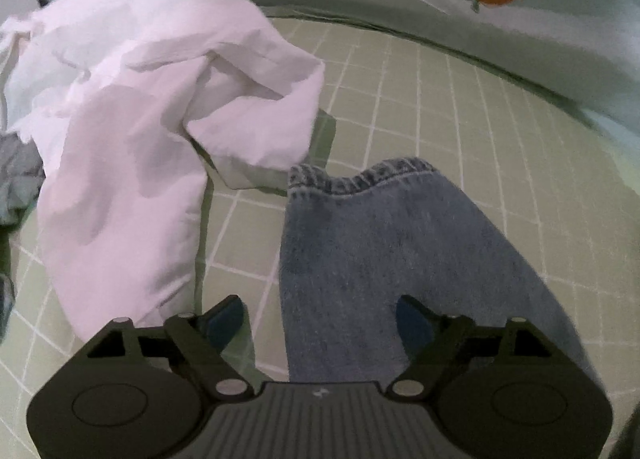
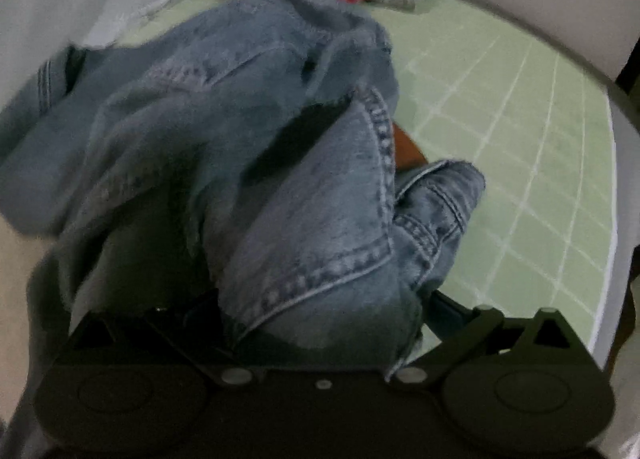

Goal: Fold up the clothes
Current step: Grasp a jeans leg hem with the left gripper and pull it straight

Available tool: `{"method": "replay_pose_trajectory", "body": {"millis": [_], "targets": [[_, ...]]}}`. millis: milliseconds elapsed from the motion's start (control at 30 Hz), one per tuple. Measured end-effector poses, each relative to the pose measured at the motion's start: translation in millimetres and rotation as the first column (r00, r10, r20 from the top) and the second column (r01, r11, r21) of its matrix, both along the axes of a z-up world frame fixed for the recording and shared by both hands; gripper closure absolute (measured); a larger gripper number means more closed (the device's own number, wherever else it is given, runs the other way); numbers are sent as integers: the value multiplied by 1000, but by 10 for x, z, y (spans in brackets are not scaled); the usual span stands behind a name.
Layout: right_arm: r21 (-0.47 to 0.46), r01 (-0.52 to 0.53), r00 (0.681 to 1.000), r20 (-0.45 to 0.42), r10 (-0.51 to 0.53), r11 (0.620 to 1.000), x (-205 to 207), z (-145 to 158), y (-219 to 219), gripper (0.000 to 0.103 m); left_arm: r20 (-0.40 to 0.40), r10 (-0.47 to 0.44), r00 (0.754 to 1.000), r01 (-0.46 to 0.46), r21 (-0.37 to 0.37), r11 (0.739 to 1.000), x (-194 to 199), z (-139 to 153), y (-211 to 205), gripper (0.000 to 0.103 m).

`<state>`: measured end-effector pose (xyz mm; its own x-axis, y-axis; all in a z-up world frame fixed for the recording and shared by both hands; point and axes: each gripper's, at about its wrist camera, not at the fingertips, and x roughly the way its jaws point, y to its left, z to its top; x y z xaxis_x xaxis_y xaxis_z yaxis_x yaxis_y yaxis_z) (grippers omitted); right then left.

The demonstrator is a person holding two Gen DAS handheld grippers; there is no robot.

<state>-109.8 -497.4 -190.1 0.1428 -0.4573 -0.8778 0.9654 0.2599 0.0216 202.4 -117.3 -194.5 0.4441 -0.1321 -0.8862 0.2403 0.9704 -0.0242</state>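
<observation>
Left claw [image 1: 320, 319] spread over a jeans leg [image 1: 380, 251] beside a crumpled white shirt [image 1: 152, 119]; right claw [image 2: 326, 323] pinching bunched jeans [image 2: 248, 147], green gridded mat [image 2: 520, 163] bare toward its edge.

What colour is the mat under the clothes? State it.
Pale green with white grid lines; left wrist view.

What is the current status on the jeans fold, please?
Left gripper open over a jeans leg. Right gripper: denim bunched between fingers, grip unclear. White garment lies alongside.
</observation>
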Motion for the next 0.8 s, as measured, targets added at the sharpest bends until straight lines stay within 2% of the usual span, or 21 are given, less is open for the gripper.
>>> {"method": "replay_pose_trajectory", "body": {"millis": [133,333,400,467,600,800], "targets": [[-39,31,999,12,-30,999,-22,-12,-293,0,26,28,999,-29,12,1000,-57,-1,-22,24],[-91,89,996,20,-87,992,-153,-49,-1140,0,40,119,992,-120,6,993,-150,64,-38,58],[-104,93,996,16,-91,990,-170,-60,-1433,0,32,157,987,-157,7,988,-193,88,-54,79],[-98,78,997,7,-78,992,-200,-53,-1669,0,22,184,983,-184,15,983,-268,115,-71,89],[-69,42,999,6,-41,997,-250,-26,-1855,0,29,211,977,-212,39,976,-509,166,-69,95],[-88,38,999,8,-38,995,-577,1,-1677,0,107,237,966,-246,86,965,-1086,458,186,96]]}}
